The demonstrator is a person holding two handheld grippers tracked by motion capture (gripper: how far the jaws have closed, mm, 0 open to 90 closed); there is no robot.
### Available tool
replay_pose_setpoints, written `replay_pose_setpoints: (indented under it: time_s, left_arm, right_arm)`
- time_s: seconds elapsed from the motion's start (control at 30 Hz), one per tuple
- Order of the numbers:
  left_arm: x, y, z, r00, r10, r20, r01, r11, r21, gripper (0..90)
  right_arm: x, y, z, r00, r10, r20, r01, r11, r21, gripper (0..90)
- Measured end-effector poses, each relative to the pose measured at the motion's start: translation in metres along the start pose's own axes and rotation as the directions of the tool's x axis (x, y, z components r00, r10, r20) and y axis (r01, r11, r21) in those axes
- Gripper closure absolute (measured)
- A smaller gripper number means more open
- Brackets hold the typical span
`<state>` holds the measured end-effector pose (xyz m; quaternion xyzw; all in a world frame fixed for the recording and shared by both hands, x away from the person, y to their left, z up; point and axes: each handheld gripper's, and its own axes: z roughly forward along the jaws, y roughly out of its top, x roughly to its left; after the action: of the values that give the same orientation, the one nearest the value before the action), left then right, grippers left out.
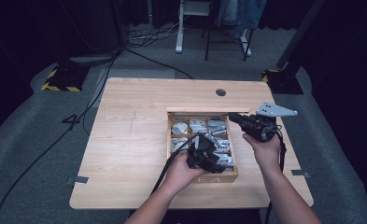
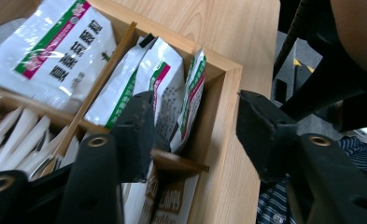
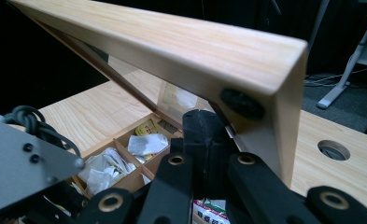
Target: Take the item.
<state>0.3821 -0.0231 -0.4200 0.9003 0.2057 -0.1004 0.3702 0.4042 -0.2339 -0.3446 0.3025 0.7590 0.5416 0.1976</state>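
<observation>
Right tongs (image 3: 209, 140) clamping lid (image 3: 181, 46), left tongs (image 2: 195, 135) half-open

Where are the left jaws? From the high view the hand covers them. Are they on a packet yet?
Observer: Not yet. The left gripper has its jaws open, astride the box's side wall: one jaw is inside next to the upright packets, the other outside over the table.
Operator: And is the right one really clamping the lid?
Observer: Yes. In the right gripper view, the right gripper has its jaws shut on the lid's wooden frame, near a corner with a black bumper, and the lid is raised over the box.
</observation>
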Motion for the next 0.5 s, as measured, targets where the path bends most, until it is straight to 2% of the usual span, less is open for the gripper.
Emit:
replay_pose_setpoints:
  time_s: [0.1, 0.27, 0.33, 0.4, 0.5]
  left_arm:
    - [0.001, 0.003, 0.006, 0.9998, 0.018, 0.000, -0.018, 0.9997, 0.014, 60.1]
    - [0.002, 0.004, 0.012, 0.9999, 0.016, 0.004, -0.016, 0.9992, 0.037, 73.1]
    - [0.002, 0.004, 0.013, 0.9999, 0.015, 0.005, -0.015, 0.9990, 0.042, 75.2]
    - [0.002, 0.004, 0.015, 0.9996, 0.029, -0.004, -0.029, 0.9979, 0.057, 83.2]
    - [-0.001, 0.005, 0.015, 0.9986, 0.047, -0.023, -0.046, 0.9972, 0.060, 88.0]
  right_arm:
    - [0.000, 0.000, 0.000, 1.0000, -0.001, -0.001, 0.001, 1.000, -0.001, 89.7]
    - [0.000, 0.000, 0.000, 1.0000, -0.001, -0.002, 0.001, 1.000, -0.001, 89.6]
    - [0.000, 0.000, 0.000, 1.0000, -0.002, -0.002, 0.002, 1.000, -0.001, 89.6]
    - [0.000, 0.000, 0.000, 1.0000, -0.003, -0.002, 0.003, 1.000, -0.001, 89.6]
    - [-0.001, 0.000, 0.000, 1.0000, -0.004, -0.002, 0.004, 1.000, -0.001, 89.6]
